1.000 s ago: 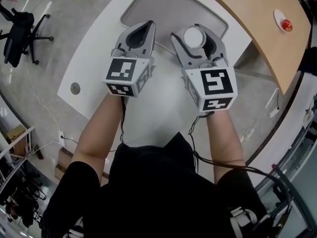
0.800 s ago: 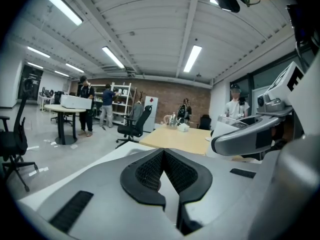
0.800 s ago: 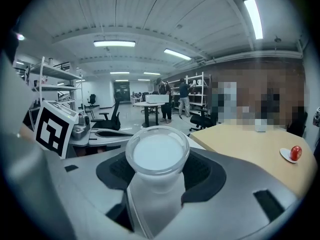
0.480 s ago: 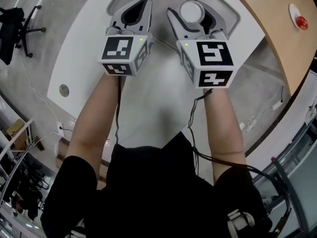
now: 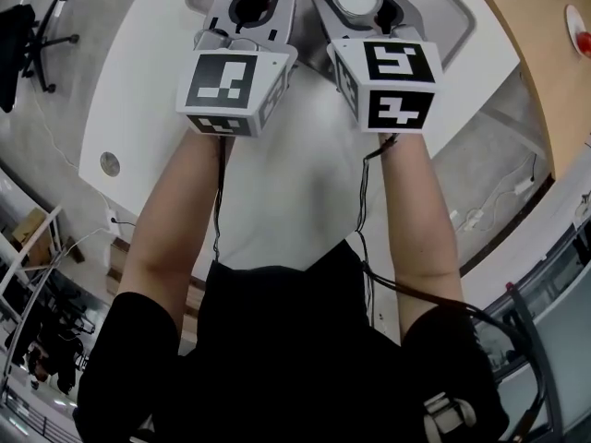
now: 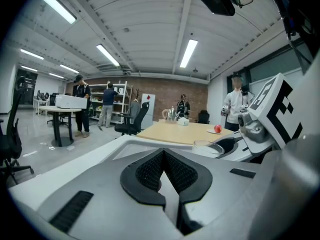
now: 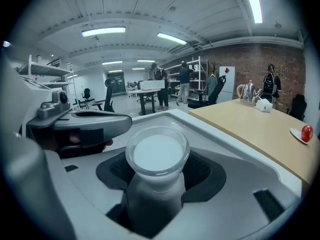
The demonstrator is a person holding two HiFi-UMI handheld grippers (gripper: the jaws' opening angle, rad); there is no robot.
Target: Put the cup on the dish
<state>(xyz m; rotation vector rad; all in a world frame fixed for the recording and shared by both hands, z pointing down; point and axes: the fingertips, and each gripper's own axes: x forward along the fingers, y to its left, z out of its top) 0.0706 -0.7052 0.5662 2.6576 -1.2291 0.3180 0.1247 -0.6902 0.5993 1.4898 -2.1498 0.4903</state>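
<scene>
Right gripper (image 7: 158, 170) is clamped on the cup, its two dark padded jaws pressed against the cup's sides. Left gripper (image 6: 164, 158), just beside it on its left, is squeezed closed, the ribbed pads meeting with nothing between them. Both are held out in front of the person, side by side and level.

Beneath both grippers lies a broad white table with a curved edge (image 5: 300, 178). Well off to the right of the right gripper runs a long light wooden table (image 5: 531, 44). Directly under and ahead of the jaws of both grippers sits a grey rounded-rectangular tray (image 5: 441, 12), set on the white table.

Between the right gripper's jaws stands the clear round glass cup with a milky white inside (image 7: 157, 151), upright, mouth up, over the tray; whether its base touches the tray cannot be told. Far to that gripper's right, on the wooden table, rests a small white plate (image 7: 296, 134) carrying a red round fruit (image 7: 307, 132).
</scene>
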